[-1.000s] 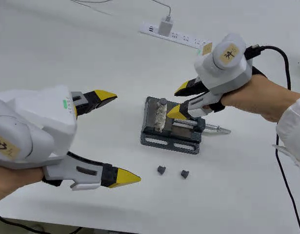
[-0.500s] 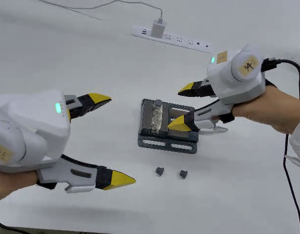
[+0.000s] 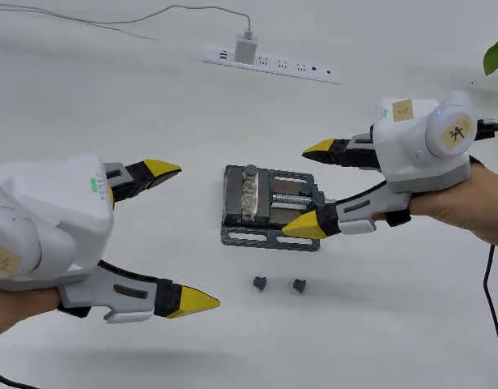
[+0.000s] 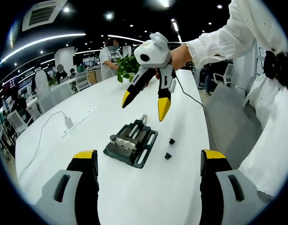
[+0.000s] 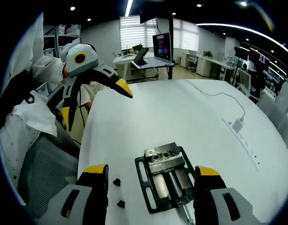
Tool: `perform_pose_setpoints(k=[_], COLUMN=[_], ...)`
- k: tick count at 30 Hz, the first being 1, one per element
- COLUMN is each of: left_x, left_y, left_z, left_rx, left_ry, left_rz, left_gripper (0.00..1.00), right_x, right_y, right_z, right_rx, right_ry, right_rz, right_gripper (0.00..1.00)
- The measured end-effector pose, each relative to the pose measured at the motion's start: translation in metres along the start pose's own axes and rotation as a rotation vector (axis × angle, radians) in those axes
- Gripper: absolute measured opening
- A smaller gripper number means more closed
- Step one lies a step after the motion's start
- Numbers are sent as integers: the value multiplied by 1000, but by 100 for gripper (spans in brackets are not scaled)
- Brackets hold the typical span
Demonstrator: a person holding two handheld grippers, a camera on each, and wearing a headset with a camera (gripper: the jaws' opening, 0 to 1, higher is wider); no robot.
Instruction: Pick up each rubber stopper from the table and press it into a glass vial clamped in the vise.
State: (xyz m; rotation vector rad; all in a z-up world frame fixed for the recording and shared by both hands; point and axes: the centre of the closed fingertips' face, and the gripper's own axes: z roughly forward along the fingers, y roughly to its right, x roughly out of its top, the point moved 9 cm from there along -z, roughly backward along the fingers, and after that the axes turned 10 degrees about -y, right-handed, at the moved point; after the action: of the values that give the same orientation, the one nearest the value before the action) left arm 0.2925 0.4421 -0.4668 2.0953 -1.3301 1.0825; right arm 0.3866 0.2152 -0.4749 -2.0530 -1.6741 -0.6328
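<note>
White bench: left gripper point(image 3: 188, 235), right gripper point(image 3: 309, 189) gape empty. Pick pending; stoppers point(image 3: 260, 283) lie near right gripper's lower jaw.

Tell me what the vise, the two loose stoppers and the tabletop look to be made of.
Vise: probably metal, dark grey and matte, with a bright threaded screw running through it.
Stoppers: small, dark and dull, which fits rubber, though they are too small to be sure.
Table: smooth white with a faint sheen; whether laminate or paint, I cannot tell.

Two rubber stoppers point(image 3: 260, 283) lay just before the vise point(image 3: 265, 236); vials point(image 3: 250, 191) stood in it; a power strip point(image 3: 273, 63) lay well behind.
</note>
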Motion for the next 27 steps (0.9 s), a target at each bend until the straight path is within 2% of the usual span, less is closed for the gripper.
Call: perform_pose_setpoints(k=[5,8,14,18,21,27], left_x=[2,3,3,2,0,-4], left_y=[2,2,3,2,1,0], left_z=[5,7,14,18,23,34], left_rx=[-17,-21,-40,-48,-59,-85], left_ry=[-23,-34,-55,-71,-99,-139], left_rz=[20,35,49,61,85,119], left_gripper=[88,87,85,81,80,75], right_x=[-15,-20,-35,-43,-50,-62], right_y=[-5,-15,-32,-38,-44,-51], right_z=[-9,-13,-22,-28,-33,-37], right_rx=[-11,-17,-34,-41,-46,-63], right_ry=[52,88,93,113,138,141], right_rz=[18,37,45,66,80,93], right_gripper=[76,78,81,82,82,81])
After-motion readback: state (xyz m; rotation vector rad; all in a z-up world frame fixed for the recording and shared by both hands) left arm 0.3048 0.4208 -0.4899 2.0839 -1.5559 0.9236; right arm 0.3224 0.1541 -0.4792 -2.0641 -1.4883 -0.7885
